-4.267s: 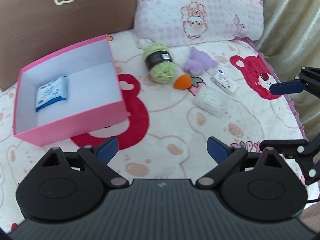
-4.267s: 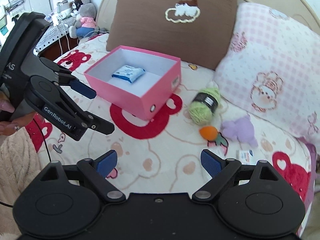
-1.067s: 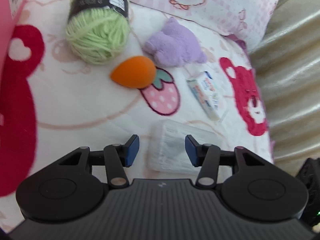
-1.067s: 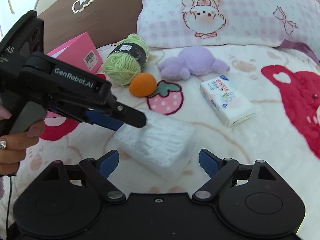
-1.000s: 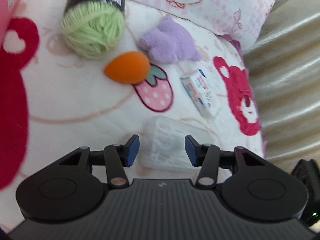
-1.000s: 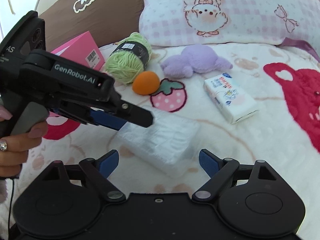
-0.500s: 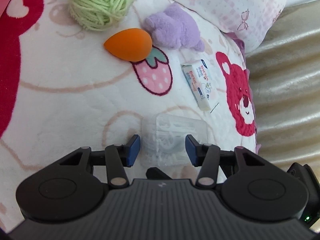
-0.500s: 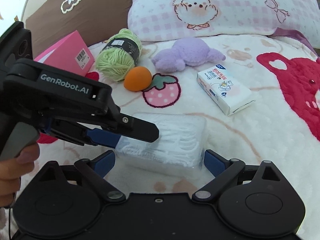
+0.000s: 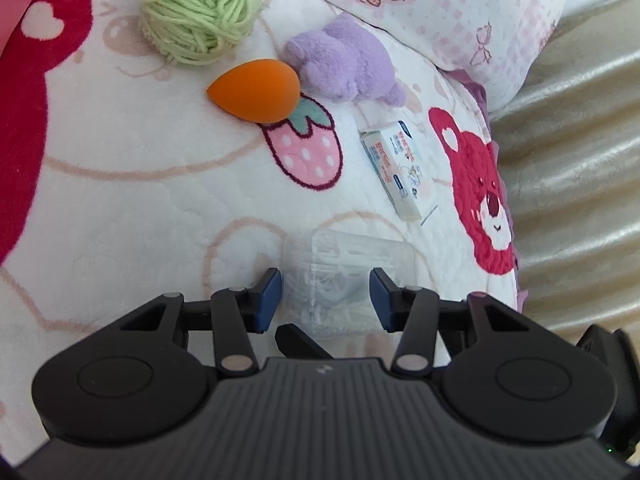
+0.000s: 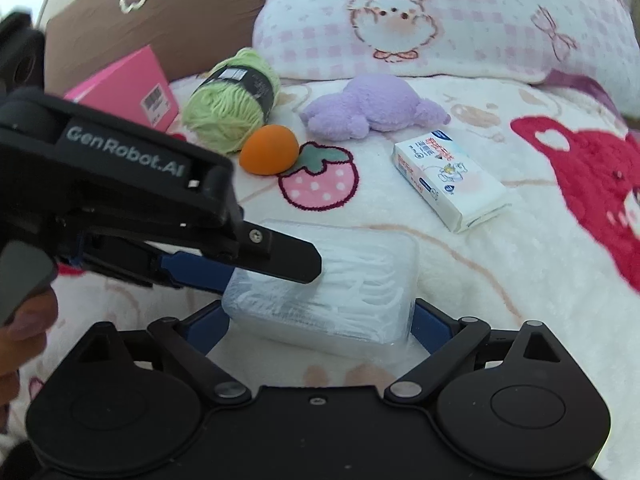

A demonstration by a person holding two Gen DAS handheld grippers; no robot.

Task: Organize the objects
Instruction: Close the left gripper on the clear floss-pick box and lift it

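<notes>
Between the left gripper's (image 9: 325, 298) pads, which press its short sides, a clear box (image 9: 348, 276) sits on the blanket (image 9: 140, 200), long axis running left to right. From the right wrist, the right gripper's (image 10: 320, 328) jaws stand wide apart, flanking the box (image 10: 340, 292) ends without a clear grip; its long axis runs across the view.

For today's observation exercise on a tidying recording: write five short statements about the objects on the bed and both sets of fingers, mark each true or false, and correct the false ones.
1. The orange sponge lies between the green yarn ball and the strawberry print. True.
2. The clear plastic box sits inside the pink box. False: it rests on the blanket, outside it.
3. Both the left gripper and the right gripper straddle the clear plastic box. True.
4. The purple plush lies on top of the tissue pack. False: they lie apart.
5. The yarn is blue. False: it is green.
</notes>
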